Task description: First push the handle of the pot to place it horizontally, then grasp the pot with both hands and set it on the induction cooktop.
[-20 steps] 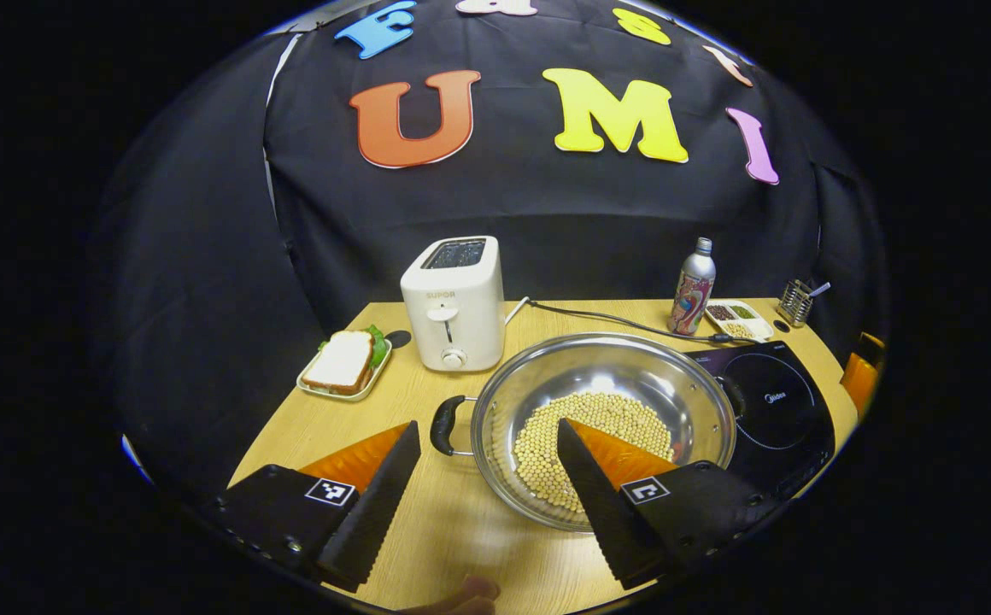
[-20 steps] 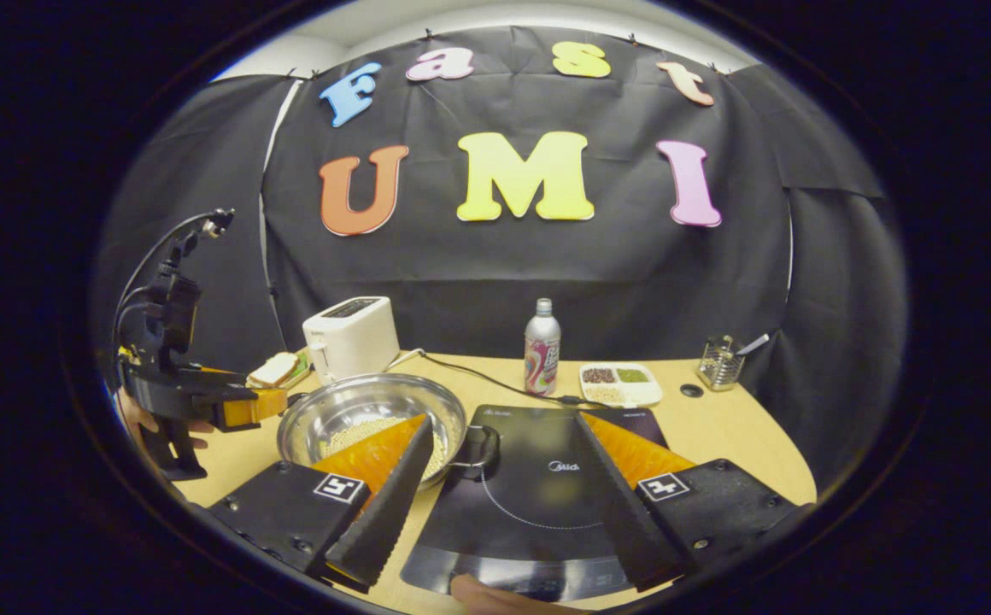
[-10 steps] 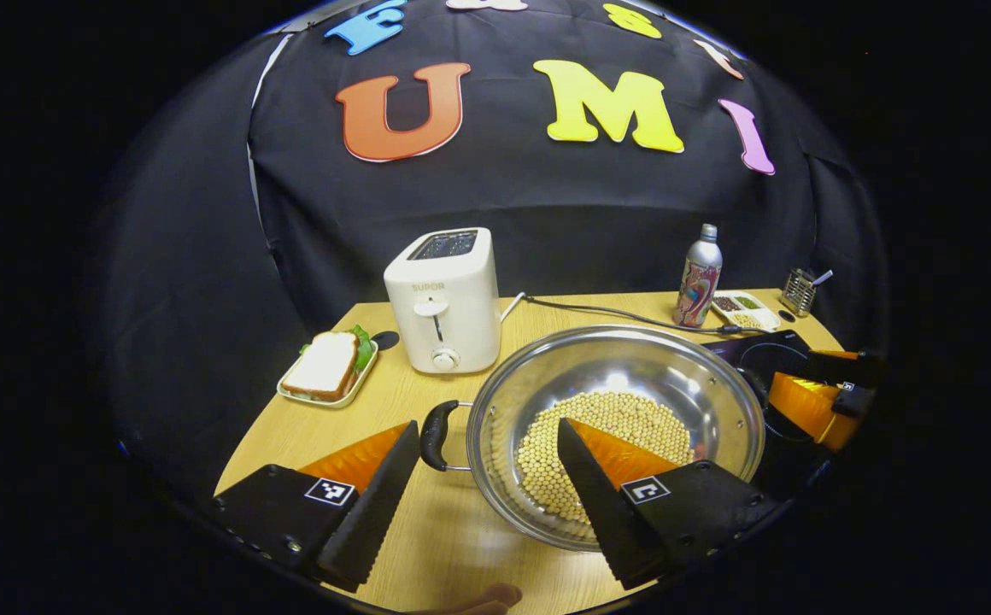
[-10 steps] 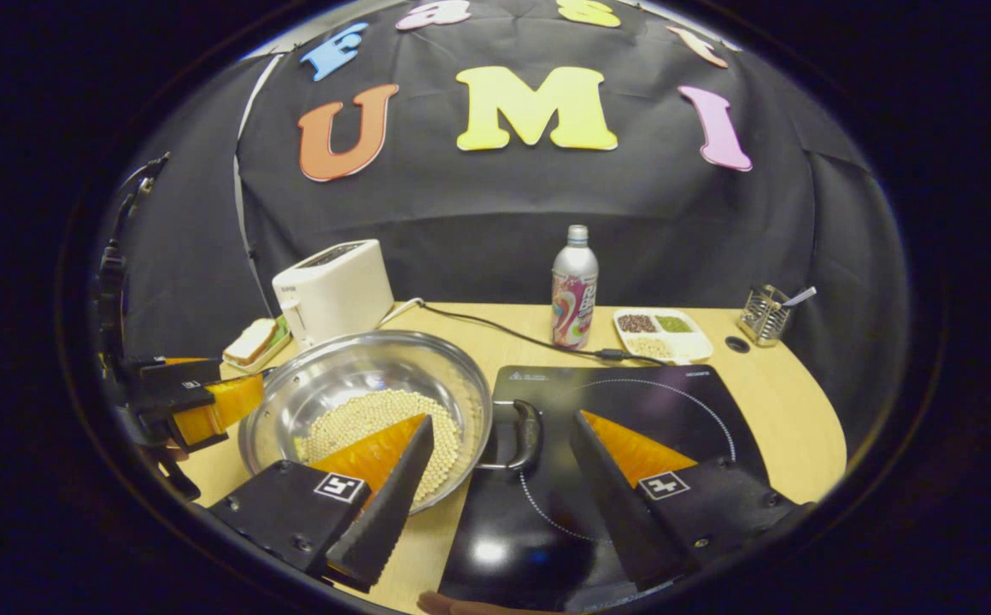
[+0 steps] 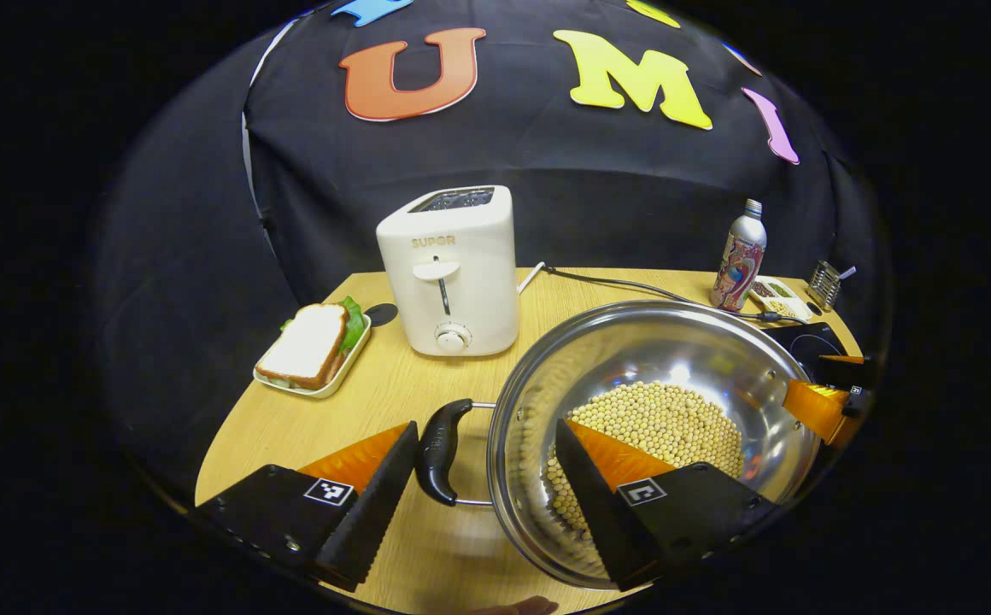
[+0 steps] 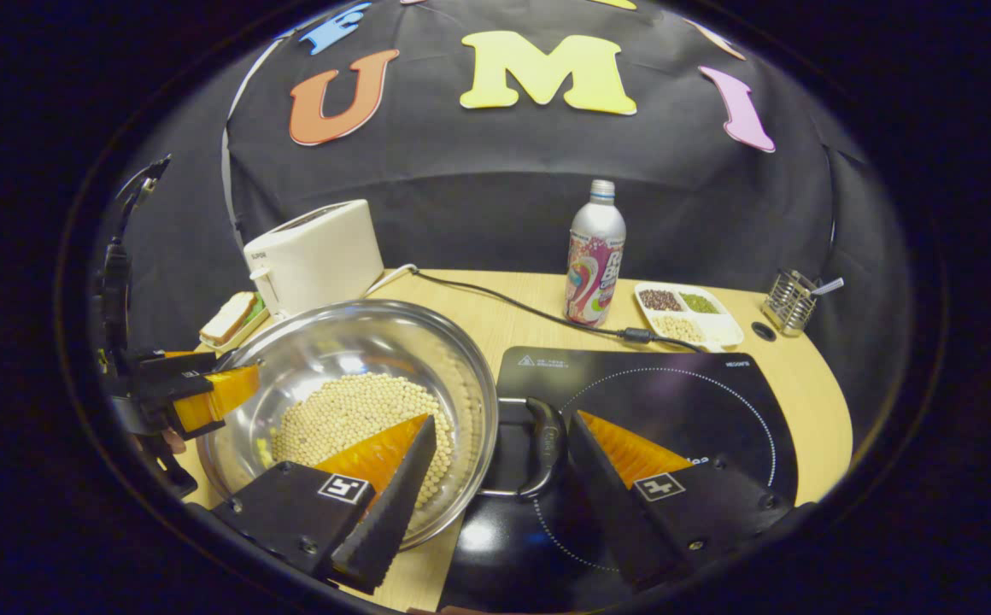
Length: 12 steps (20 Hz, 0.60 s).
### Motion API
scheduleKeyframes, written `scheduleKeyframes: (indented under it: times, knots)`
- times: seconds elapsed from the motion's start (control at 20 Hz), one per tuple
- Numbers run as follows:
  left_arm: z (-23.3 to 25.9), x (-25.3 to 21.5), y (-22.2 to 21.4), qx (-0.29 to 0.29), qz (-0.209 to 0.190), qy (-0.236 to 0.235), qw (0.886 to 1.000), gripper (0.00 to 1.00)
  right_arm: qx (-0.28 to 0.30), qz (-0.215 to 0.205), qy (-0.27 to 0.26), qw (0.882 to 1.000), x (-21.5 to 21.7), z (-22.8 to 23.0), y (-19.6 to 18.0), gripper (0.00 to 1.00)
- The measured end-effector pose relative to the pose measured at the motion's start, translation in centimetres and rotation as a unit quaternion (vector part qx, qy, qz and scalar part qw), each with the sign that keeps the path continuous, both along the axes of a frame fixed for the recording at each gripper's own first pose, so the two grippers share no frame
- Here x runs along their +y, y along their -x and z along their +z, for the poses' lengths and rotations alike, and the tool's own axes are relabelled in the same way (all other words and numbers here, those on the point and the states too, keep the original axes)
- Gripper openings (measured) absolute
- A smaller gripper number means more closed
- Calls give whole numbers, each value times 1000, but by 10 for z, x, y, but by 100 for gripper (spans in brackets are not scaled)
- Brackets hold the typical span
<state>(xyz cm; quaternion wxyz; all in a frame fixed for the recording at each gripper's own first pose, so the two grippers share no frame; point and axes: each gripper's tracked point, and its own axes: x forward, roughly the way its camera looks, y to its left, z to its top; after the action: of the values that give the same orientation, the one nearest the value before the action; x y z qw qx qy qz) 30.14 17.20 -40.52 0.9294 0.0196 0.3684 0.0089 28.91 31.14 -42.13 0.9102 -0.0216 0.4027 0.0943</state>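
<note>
A steel pot (image 5: pixel 632 313) holding soybeans stands on the wooden table, just left of the black induction cooktop (image 6: pixel 675 401). My left gripper (image 5: pixel 485 427) is open, with the pot's black left handle (image 5: pixel 440 448) and the rim between its fingers. In the right gripper view, the pot (image 6: pixel 477 384) is at lower left. Its right handle (image 6: pixel 547 444) lies over the cooktop's left edge. My right gripper (image 6: pixel 502 420) is open around that handle. Each view shows the other gripper across the pot: the right gripper (image 5: pixel 820 403) and the left gripper (image 6: pixel 184 395).
A white toaster (image 5: pixel 453 265) stands behind the pot, with a sandwich on a tray (image 5: pixel 312 346) to its left. Behind the cooktop are a bottle (image 6: pixel 595 256), a divided snack dish (image 6: pixel 688 312), a wire utensil holder (image 6: pixel 790 299) and a black cable (image 6: pixel 495 295).
Both grippers have moved forward and down to the pot. Each handle now lies between a pair of open fingers. The pot has stayed in place.
</note>
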Motion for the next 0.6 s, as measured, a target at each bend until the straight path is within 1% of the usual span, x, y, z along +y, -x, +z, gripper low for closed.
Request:
scheduleKeyframes:
  times: [0.05,0.1,0.15,0.2,0.3,0.35,0.4,0.45,0.5,0.55,0.6]
  knots:
    - [-6,5,2,8,2,-9,1000,93,19,-3,-3,1000,0,-3,9,96]
    - [-12,8,3,15,4,-9,1000,86,-3,-10,-5,1000,-2,3,-1,89]
    - [-18,9,4,26,8,-4,1000,82,9,-5,4,1000,-5,-3,-2,83]
    - [-15,7,4,24,9,2,1000,78,-6,-7,8,1000,-7,-2,-8,76]
    - [-19,6,3,32,10,11,999,74,8,1,11,1000,-6,-9,-7,67]
    - [-16,6,4,33,10,14,999,73,5,4,13,1000,-7,-8,-11,69]
    - [-16,5,5,36,9,13,999,82,2,6,14,1000,-7,-8,-12,68]
    - [-16,6,6,37,8,10,999,71,3,10,17,1000,-6,-7,-11,65]
    - [-15,6,6,40,7,5,999,71,3,14,21,1000,-6,-7,-11,65]
    - [-16,6,6,40,6,1,999,71,0,14,20,1000,-6,-7,-12,61]
    - [-15,5,8,43,7,0,999,71,-1,16,19,1000,-5,-7,-12,61]
